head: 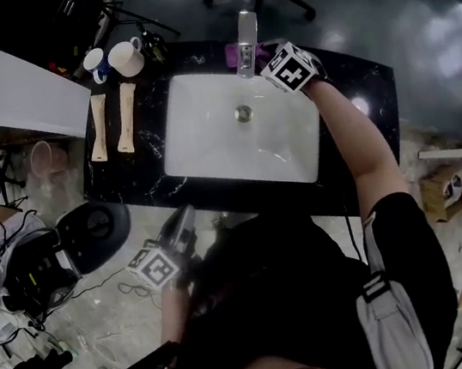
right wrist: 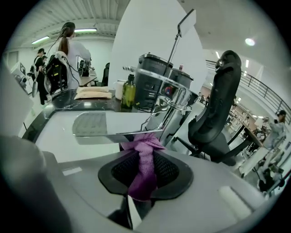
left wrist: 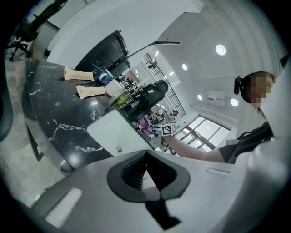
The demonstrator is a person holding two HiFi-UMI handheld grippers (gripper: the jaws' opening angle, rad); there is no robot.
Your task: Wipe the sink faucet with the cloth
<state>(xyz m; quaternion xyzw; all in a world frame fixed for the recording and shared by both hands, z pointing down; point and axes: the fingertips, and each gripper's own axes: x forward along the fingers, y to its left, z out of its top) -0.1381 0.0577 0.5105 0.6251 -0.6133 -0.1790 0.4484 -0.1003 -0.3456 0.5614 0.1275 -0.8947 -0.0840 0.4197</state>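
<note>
jaws of the right gripper (right wrist: pixel 145 169) clamped on the purple cloth (right wrist: pixel 143 182) at the faucet (right wrist: pixel 119 124)

right jaws stand partly closed, pinching the cloth between their ribbed pads, with a twisted strip of it rising out of the grip. the cloth's free end is bunched against the underside of the faucet's flat spout, close to where the spout meets the chrome upright. seen from above, that gripper reaches over the far rim of the white sink (head: pixel 206 135), its marker cube just right of the faucet, and a bit of purple shows at the faucet's base. the person's right arm stretches across the right side of the basin to get there.

the left gripper (left wrist: pixel 146 175) has its jaws together with nothing between them. it is held low by the near edge of the dark marbled desk (head: pixel 354 86), well apart from the faucet and pointing towards the sink.

further out on the desk, left of the sink, two pale wooden pieces (head: pixel 98 126) lie side by side. two mugs (head: pixel 126 59) stand just beyond them. a green bottle (right wrist: pixel 128 93) stands at the back, and a black office chair (right wrist: pixel 218 113) sits on the floor behind the desk.
</note>
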